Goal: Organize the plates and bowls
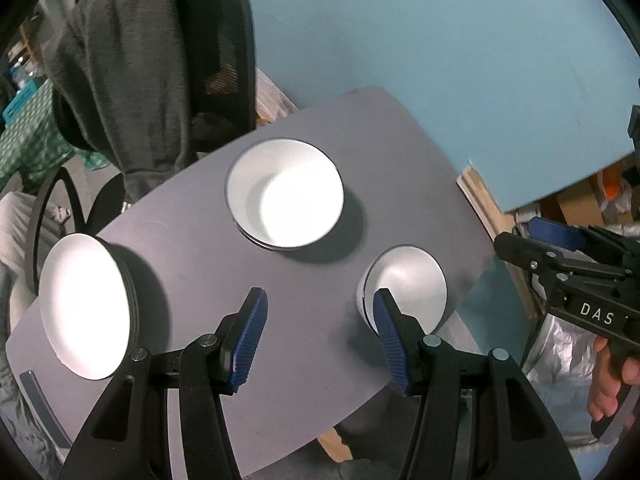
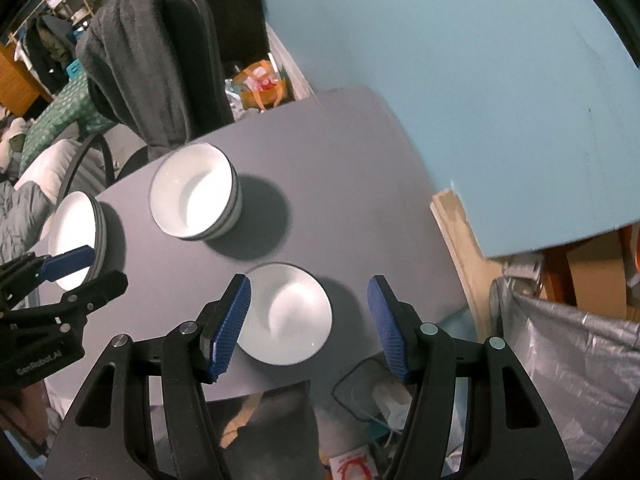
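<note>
A: Left wrist view first. What showed?

B: Grey table (image 1: pixel 304 128), three lots of white crockery. Stack of plates (image 1: pixel 86 306) at left edge, tilted-looking thru fisheye. Stack of bowls (image 1: pixel 285 194) mid-table, dark rims. Small bowl (image 1: pixel 406 290) nr right edge, just behind right pad.

A: Left gripper?

B: Left gripper (image 1: pixel 320 338) hung above bare tabletop btwn plates & small bowl. Jaws apart, blue ribbed pads clear of everything, nothing gripped.

A: Other one seen there?

B: Right gripper (image 1: pixel 536 240) at far right, off table edge, hand (image 1: pixel 612 384) on its grip. Jaws seen side-on only, couldn't tell state from there. Office chair (image 1: pixel 216 60) w/ dark garment (image 1: pixel 120 72) draped over it behind table, blue wall (image 1: pixel 440 40) beyond.

A: Right wrist view?

B: Right gripper (image 2: pixel 308 320) over near table (image 2: pixel 360 184) edge. Released, jaws wide. Small bowl (image 2: pixel 286 314) sat on table below & btwn pads, closer to left pad; no contact seen. Stack of bowls (image 2: pixel 196 196) farther back, plates (image 2: pixel 78 236) at far left. Left gripper (image 2: pixel 84 268) poked in from left, in front of plates, jaws apart. Clutter & silver bag (image 2: pixel 568 360) on floor below.
</note>
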The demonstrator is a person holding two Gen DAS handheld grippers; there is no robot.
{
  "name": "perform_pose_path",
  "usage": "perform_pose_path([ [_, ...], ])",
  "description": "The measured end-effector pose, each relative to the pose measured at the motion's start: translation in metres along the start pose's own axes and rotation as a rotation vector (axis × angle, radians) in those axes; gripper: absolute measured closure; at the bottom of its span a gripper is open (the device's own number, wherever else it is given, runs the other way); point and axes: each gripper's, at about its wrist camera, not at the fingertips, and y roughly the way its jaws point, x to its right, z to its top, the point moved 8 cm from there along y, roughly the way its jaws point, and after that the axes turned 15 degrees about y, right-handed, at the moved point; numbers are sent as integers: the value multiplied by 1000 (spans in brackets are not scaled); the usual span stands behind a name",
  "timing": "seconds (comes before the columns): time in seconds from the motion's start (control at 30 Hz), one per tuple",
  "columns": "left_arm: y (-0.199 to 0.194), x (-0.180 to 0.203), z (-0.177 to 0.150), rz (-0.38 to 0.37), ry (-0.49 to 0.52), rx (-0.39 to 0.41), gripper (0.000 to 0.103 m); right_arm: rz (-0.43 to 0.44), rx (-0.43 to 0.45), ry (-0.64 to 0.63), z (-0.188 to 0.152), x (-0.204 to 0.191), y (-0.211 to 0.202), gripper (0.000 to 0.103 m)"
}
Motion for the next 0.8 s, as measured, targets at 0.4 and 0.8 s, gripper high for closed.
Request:
perform_pose_path([
  [0.4,47,20,-10,-30,53,-78,47,18,-42,66,-25,29,40,43],
  [0.8,97,30,-13,-31,72,-127,47,36,-97,60,-45,47,113,43],
])
